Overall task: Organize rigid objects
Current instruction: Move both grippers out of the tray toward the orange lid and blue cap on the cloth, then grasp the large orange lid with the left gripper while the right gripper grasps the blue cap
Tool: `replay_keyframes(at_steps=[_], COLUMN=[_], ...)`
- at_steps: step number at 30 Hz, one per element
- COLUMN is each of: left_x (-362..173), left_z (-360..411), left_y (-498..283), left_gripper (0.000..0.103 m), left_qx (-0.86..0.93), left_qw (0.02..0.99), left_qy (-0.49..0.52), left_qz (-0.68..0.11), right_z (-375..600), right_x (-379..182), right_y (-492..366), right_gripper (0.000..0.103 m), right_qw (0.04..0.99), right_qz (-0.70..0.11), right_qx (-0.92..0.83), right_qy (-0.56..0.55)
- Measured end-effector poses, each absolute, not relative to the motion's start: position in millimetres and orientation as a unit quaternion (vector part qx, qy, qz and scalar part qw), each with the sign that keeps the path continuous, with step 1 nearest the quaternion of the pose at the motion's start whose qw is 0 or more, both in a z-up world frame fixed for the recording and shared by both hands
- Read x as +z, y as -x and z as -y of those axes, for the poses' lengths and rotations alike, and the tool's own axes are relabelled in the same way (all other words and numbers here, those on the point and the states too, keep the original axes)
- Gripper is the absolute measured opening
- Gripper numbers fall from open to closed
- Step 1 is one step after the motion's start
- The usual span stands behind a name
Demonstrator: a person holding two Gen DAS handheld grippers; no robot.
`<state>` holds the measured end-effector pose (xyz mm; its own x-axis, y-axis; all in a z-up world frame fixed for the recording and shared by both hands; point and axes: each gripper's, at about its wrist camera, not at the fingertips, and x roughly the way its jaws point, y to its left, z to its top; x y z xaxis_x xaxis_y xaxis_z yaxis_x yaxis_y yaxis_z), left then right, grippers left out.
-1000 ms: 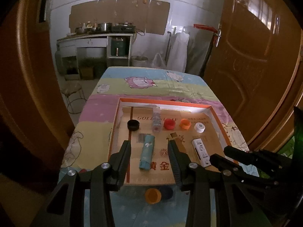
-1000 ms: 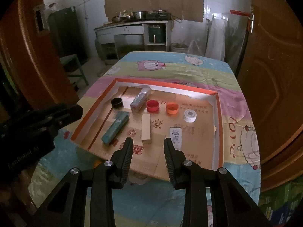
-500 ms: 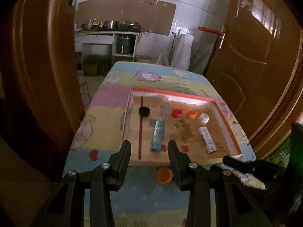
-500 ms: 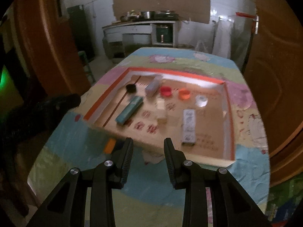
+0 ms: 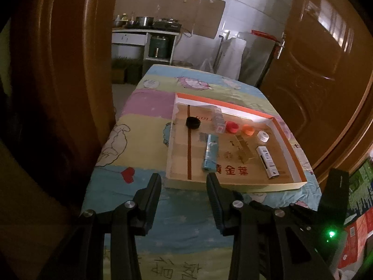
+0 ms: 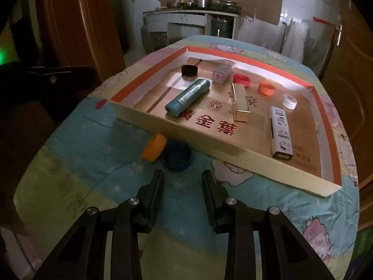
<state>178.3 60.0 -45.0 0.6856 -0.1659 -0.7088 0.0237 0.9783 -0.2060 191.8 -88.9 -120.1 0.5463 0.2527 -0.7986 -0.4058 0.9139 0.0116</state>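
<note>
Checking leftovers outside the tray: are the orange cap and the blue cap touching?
Touching. The right wrist view shows the orange cap, tipped on edge, leaning against the blue cap's rim with no gap, just before the tray.

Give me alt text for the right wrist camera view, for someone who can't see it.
The open, empty right gripper hovers over a patterned tablecloth, facing an orange cap and a blue cap lying side by side before a shallow cardboard tray. The tray holds a teal tube, small boxes and more caps.
</note>
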Motion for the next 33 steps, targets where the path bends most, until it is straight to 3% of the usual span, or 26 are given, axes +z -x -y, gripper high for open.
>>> replay_keyframes(at_steps=[22,27,29,33], left_x=[-69,-86,-91,-100], left_z=[-45,-17,-5,8], left_y=[-178,-175,-175,-181], left_gripper=[0.041,0.045,0.054,0.055], left_qx=[-0.118,-0.142,-0.146,-0.143], left_qw=[0.894,0.884,0.883,0.879], left_qy=[0.091,0.080,0.064,0.045], left_qz=[-0.423,-0.438,-0.442,-0.452], right_z=[89,121,131,142], right_x=[-124,-123,-121,-119], right_y=[-201,-186,-180,-172], right_gripper=[0.030,0.030,0.030,0.030], right_qw=[0.884,0.887,0.889,0.891], right_qz=[-0.428,-0.433,-0.431,-0.430], right_qx=[0.169,0.149,0.145,0.144], right_qy=[0.087,0.056,0.047,0.036])
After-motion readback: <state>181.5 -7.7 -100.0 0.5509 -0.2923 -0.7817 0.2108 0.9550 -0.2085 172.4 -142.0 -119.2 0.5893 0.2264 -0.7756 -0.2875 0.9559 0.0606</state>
